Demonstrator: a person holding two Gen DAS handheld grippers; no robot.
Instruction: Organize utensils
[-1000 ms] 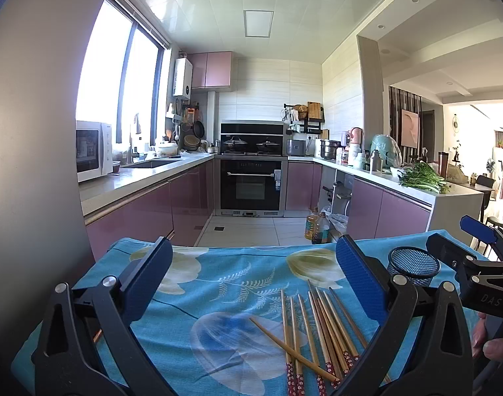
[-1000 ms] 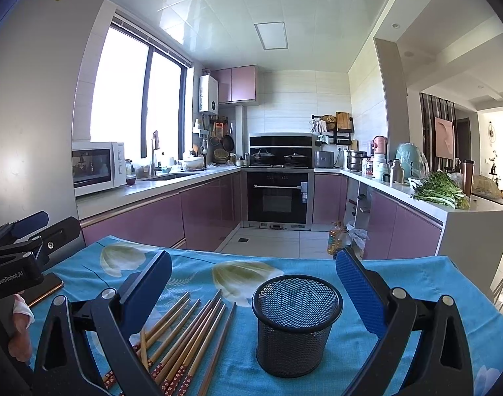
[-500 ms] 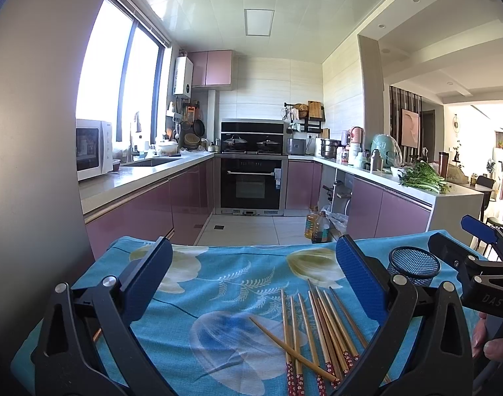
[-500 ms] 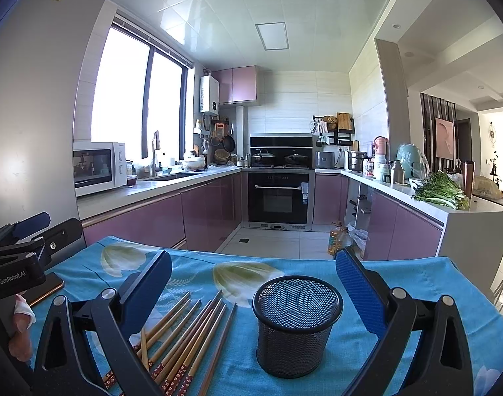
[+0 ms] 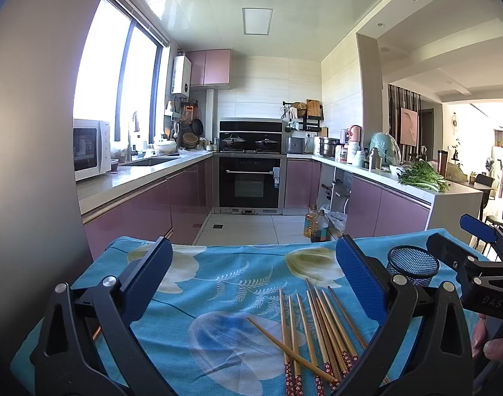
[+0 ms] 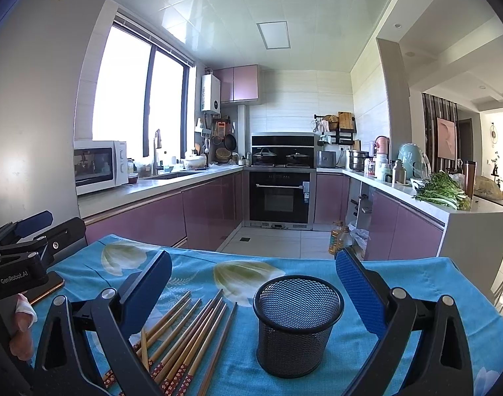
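Observation:
Several wooden chopsticks (image 5: 320,330) with red patterned ends lie side by side on the blue floral tablecloth (image 5: 218,283); one lies crosswise over them. They also show in the right wrist view (image 6: 188,330). A black mesh cup (image 6: 297,323) stands upright and empty to their right, and shows in the left wrist view (image 5: 413,264). My left gripper (image 5: 251,264) is open and empty, just left of the chopsticks. My right gripper (image 6: 253,277) is open and empty, with the cup between its fingers' line and the chopsticks at its left.
A dark phone (image 6: 47,288) lies on the cloth at the far left. The table's far edge (image 6: 284,259) drops to the kitchen floor, where oil bottles (image 6: 338,237) stand. Purple cabinets and counters lie beyond.

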